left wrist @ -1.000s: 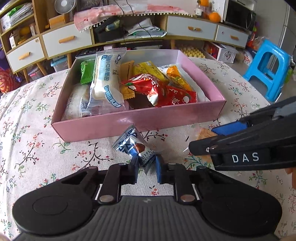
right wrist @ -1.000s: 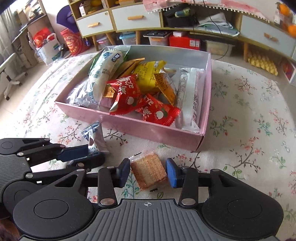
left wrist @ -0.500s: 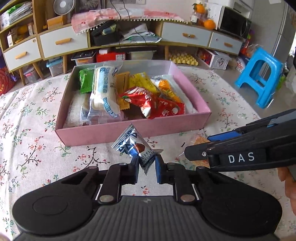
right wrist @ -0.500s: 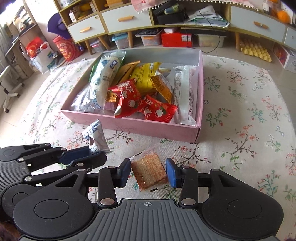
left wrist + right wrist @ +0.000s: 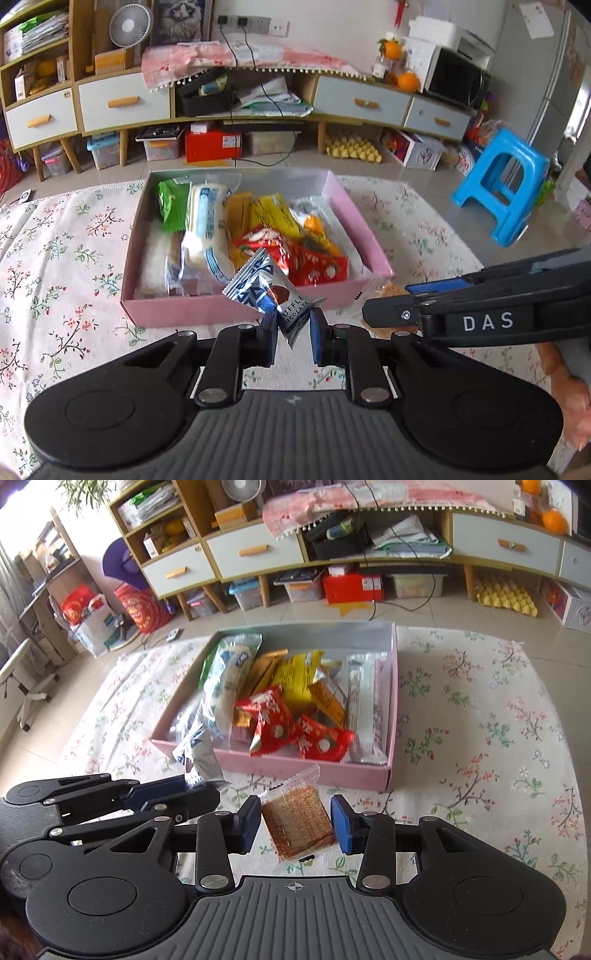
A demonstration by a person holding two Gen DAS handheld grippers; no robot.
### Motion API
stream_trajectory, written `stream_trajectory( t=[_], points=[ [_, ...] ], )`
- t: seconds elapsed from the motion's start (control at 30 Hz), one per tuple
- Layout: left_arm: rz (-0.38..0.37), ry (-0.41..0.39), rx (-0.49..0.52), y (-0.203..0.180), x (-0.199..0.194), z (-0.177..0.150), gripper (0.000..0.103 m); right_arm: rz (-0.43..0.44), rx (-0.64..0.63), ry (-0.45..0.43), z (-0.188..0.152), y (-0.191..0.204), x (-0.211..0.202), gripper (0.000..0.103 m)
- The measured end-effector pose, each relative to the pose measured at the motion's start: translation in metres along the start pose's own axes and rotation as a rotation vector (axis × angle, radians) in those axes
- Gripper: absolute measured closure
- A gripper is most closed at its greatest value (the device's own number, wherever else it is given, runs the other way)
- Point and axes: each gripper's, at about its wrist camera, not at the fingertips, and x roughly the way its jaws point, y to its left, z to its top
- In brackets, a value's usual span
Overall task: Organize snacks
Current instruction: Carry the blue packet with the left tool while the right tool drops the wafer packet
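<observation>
Pink box (image 5: 303, 766) was nearly full — left gripper (image 5: 293, 328) pinched a chocolate packet (image 5: 271, 290), right gripper (image 5: 294, 821) clamped a cracker pack (image 5: 297, 821) — both unboxed.

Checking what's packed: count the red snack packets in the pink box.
2. One red packet lies mid-box, the other red packet beside it against the near wall of the pink box. More may be buried underneath.

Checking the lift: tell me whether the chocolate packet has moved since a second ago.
Yes. The chocolate packet has risen: it lay below the pink box front wall, now it overlaps the rim.
</observation>
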Motion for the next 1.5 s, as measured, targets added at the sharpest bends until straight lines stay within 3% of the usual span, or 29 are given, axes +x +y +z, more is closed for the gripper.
stream_trajectory(
  t=[0.53,0.73,1.3,1.47,1.5],
  points=[
    [0.024,-0.067,-0.019,0.013,0.021,0.028,0.087,-0.074,0.099,-0.109,0.039,-0.02,0.026,0.062],
    [0.01,-0.079,-0.008,0.014,0.035,0.034,0.087,-0.037,0.206,-0.118,0.053,-0.041,0.043,0.062],
    [0.007,-0.048,0.023,0.016,0.075,0.057,0.086,-0.012,0.345,-0.14,0.085,-0.057,0.096,0.062],
    [0.006,-0.015,-0.03,0.021,0.081,0.059,0.085,0.052,0.412,-0.163,0.088,-0.061,0.104,0.06],
    [0.008,-0.018,-0.032,0.021,0.08,0.059,0.08,0.049,0.414,-0.163,0.088,-0.06,0.104,0.06]
  ],
)
